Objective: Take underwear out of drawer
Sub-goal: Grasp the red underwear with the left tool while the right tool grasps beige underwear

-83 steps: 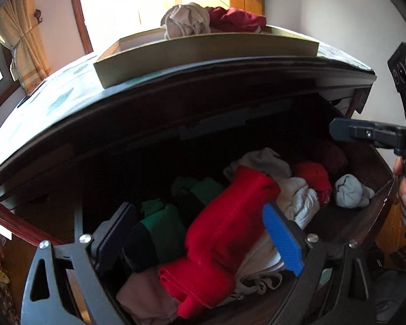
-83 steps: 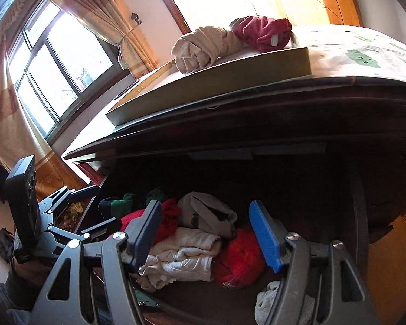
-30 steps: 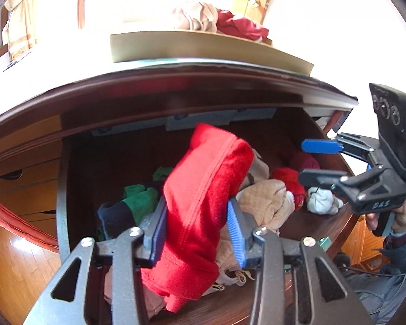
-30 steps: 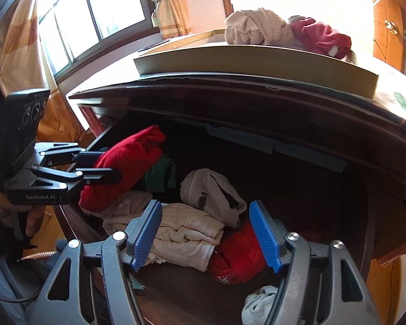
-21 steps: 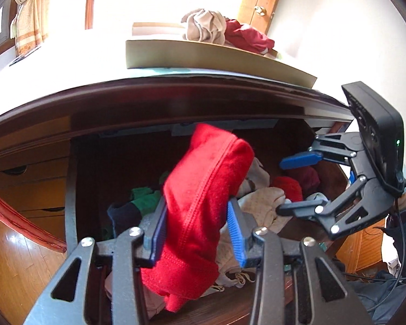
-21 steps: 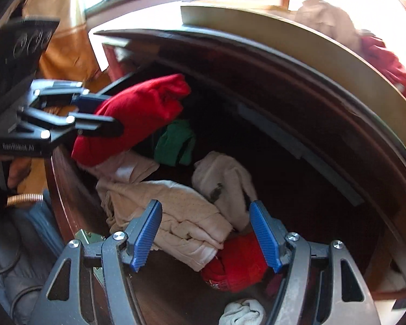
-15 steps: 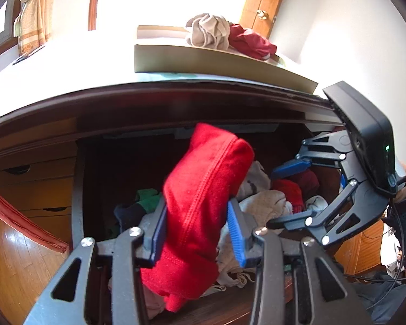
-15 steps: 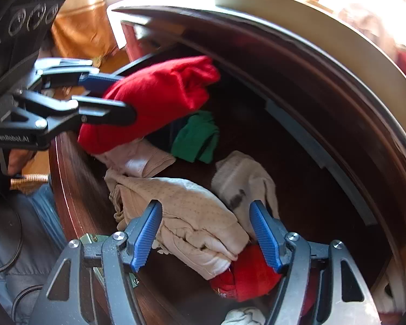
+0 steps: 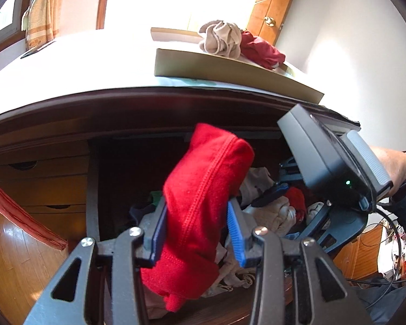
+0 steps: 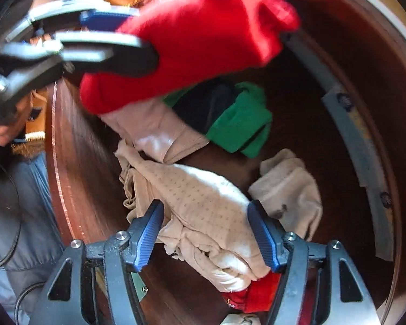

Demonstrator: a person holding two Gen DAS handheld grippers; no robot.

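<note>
My left gripper [image 9: 197,212] is shut on a folded red underwear [image 9: 208,178] and holds it up above the open wooden drawer [image 10: 75,149]. From the right wrist view the same red underwear [image 10: 203,27] hangs from the left gripper [image 10: 132,36] at the top left. My right gripper [image 10: 205,233] points straight down into the drawer. Its jaws are closing around a cream dotted underwear [image 10: 203,197] that lies between the blue pads [image 10: 149,233]. No firm pinch on the cloth shows.
Also in the drawer are a green garment [image 10: 243,119], a beige bundle [image 10: 289,184], a pale pink piece [image 10: 159,130] and a red piece [image 10: 259,292]. A flat box [image 9: 230,67] with crumpled clothes [image 9: 222,38] sits on the dresser top. A hand [image 9: 392,168] grips the right tool.
The right gripper tipped downward and sank into the drawer over the cream dotted underwear, its jaws narrowing a little. The left gripper rose slightly with the red underwear.
</note>
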